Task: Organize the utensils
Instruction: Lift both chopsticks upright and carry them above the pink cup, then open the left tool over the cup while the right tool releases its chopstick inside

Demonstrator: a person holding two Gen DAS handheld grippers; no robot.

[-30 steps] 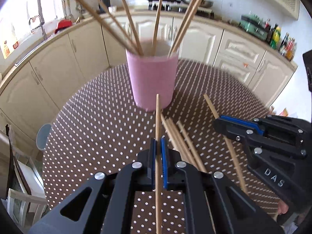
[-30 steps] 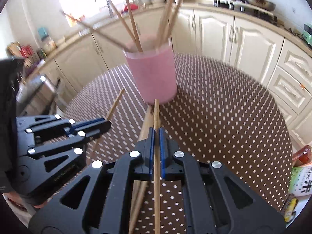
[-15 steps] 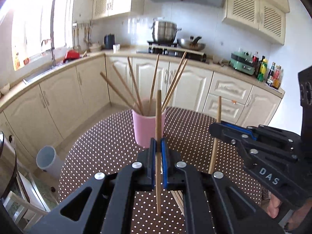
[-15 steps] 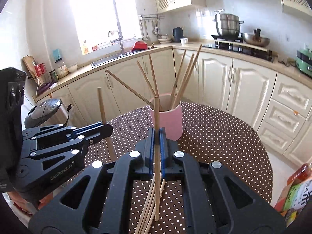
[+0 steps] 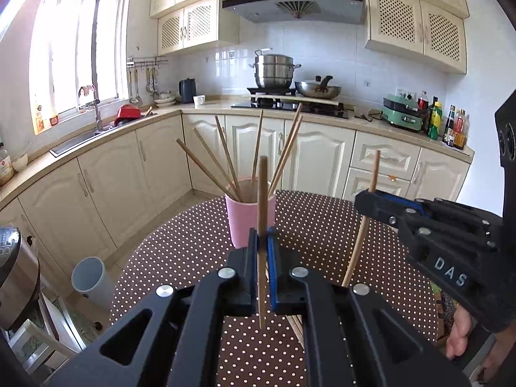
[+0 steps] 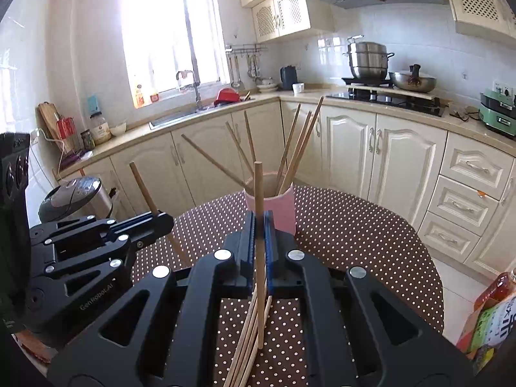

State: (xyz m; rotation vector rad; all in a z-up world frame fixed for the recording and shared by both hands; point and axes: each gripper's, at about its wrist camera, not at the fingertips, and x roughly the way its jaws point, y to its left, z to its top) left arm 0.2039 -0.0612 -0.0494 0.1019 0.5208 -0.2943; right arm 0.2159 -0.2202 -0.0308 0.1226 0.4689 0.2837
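Pink cup (image 5: 251, 214) already held 6 chopsticks; each gripper, left gripper (image 5: 263, 251) and right gripper (image 6: 259, 242), pinched 1 chopstick; a loose bundle (image 6: 248, 338) remained on the counter (image 6: 354, 242).

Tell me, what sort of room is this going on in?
A home kitchen, most likely. A stove with a steel pot sits under a range hood, a sink lies below the window, and cream cabinets line the walls.

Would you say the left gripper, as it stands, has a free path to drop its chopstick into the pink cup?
Probably yes: the left gripper holds its chopstick upright, the pink cup stands ahead with nothing between, though six chopsticks already fan from it.
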